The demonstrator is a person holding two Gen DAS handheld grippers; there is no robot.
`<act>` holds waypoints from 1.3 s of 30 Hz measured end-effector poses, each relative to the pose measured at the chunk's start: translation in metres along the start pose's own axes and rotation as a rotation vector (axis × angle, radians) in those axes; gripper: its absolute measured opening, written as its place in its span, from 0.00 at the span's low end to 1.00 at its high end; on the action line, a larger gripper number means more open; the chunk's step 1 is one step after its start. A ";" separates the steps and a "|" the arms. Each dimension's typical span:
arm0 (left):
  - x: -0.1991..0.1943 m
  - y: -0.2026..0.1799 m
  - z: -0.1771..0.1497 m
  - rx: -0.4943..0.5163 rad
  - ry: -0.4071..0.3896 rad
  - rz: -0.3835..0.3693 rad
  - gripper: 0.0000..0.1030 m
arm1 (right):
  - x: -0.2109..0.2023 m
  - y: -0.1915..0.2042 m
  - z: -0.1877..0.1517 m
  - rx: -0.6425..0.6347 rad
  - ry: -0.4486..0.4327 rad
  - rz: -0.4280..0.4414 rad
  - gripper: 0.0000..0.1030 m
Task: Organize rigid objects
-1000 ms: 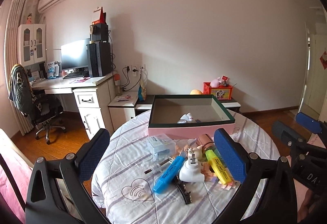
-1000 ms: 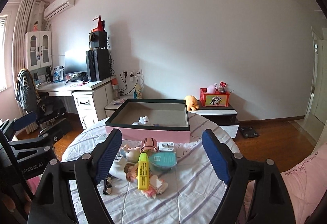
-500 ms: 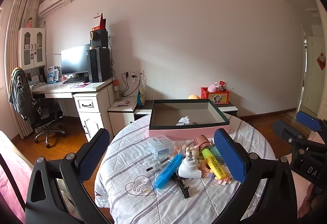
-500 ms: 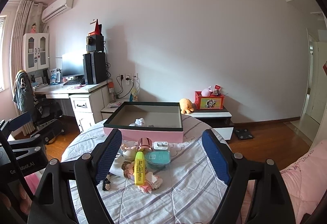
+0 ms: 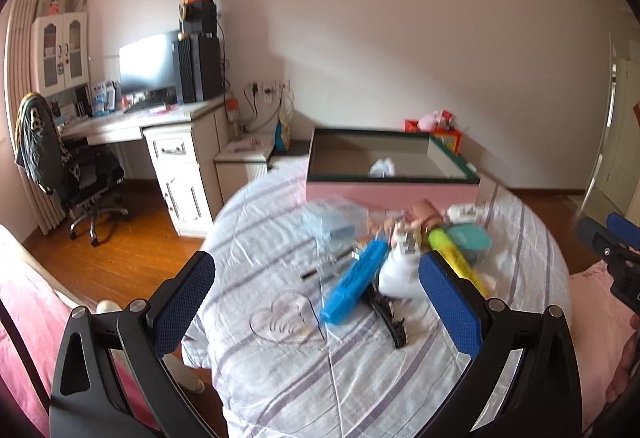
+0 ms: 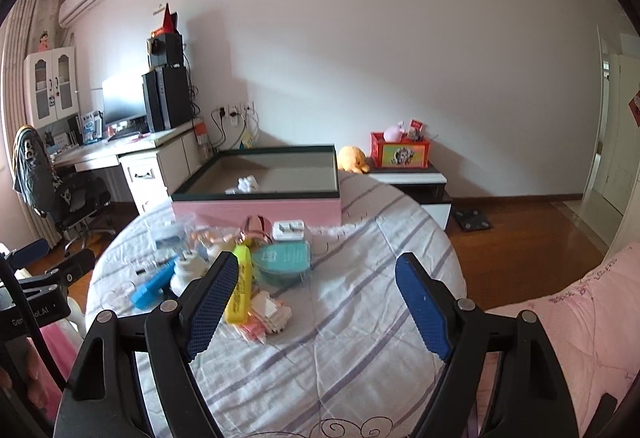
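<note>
A pile of small items lies on the round table: a blue highlighter point(image 5: 354, 284), a yellow highlighter point(image 6: 239, 288), a white plug adapter point(image 5: 396, 274), a black hair clip point(image 5: 388, 312), a teal case point(image 6: 285, 260), a rose-gold tube point(image 6: 256, 227) and a white charger point(image 6: 288, 229). Behind them stands a pink box point(image 6: 260, 204) with a dark green rim, holding one small white object point(image 6: 246, 184). My left gripper point(image 5: 316, 298) hangs open above the table's near side, just short of the pile. My right gripper point(image 6: 316, 304) is open too, over bare cloth right of the yellow highlighter.
The round table point(image 6: 360, 318) wears a white striped cloth. A desk point(image 5: 160, 126) with monitor and office chair point(image 5: 80, 174) stands to the left. A low cabinet point(image 6: 412, 182) with a red box is behind. Pink bedding point(image 6: 580, 318) borders the right side.
Both grippers have moved forward and down toward the table, so the pile and the pink box look larger. The left view is blurred by motion. Both stay open.
</note>
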State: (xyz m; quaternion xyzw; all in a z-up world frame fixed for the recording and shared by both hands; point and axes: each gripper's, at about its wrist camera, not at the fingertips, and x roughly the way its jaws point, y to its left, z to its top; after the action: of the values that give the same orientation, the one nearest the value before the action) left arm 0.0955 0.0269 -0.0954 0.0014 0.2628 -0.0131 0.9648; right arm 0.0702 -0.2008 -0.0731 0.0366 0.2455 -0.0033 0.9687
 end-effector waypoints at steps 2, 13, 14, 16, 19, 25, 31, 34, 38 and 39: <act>0.014 -0.001 -0.008 0.007 0.042 -0.002 1.00 | 0.012 -0.005 -0.007 0.009 0.036 -0.002 0.80; 0.076 0.004 -0.035 0.023 0.194 0.013 1.00 | 0.063 -0.018 -0.028 0.048 0.157 0.018 0.80; 0.081 0.002 -0.036 0.030 0.200 0.000 1.00 | 0.066 -0.017 -0.029 0.046 0.163 0.020 0.80; 0.091 -0.003 -0.037 0.054 0.212 -0.011 0.98 | 0.072 -0.016 -0.030 0.043 0.172 0.021 0.80; 0.107 -0.006 -0.036 0.061 0.238 -0.027 0.88 | 0.079 -0.018 -0.030 0.046 0.182 0.020 0.80; 0.119 -0.004 -0.028 0.025 0.254 -0.120 0.62 | 0.091 -0.017 -0.027 0.052 0.199 0.024 0.80; 0.125 -0.010 -0.024 0.057 0.244 -0.129 0.61 | 0.102 -0.014 -0.024 0.047 0.209 0.042 0.80; 0.125 -0.014 -0.022 0.069 0.239 -0.163 0.37 | 0.107 -0.013 -0.024 0.049 0.228 0.043 0.80; 0.116 -0.019 -0.026 0.092 0.228 -0.201 0.21 | 0.110 -0.011 -0.026 0.052 0.253 0.066 0.80; 0.114 -0.017 -0.027 0.079 0.230 -0.208 0.20 | 0.110 -0.010 -0.027 0.052 0.258 0.073 0.80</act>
State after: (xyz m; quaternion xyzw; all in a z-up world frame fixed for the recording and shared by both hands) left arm 0.1791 0.0073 -0.1762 0.0135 0.3695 -0.1231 0.9210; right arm 0.1538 -0.2072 -0.1498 0.0707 0.3663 0.0302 0.9273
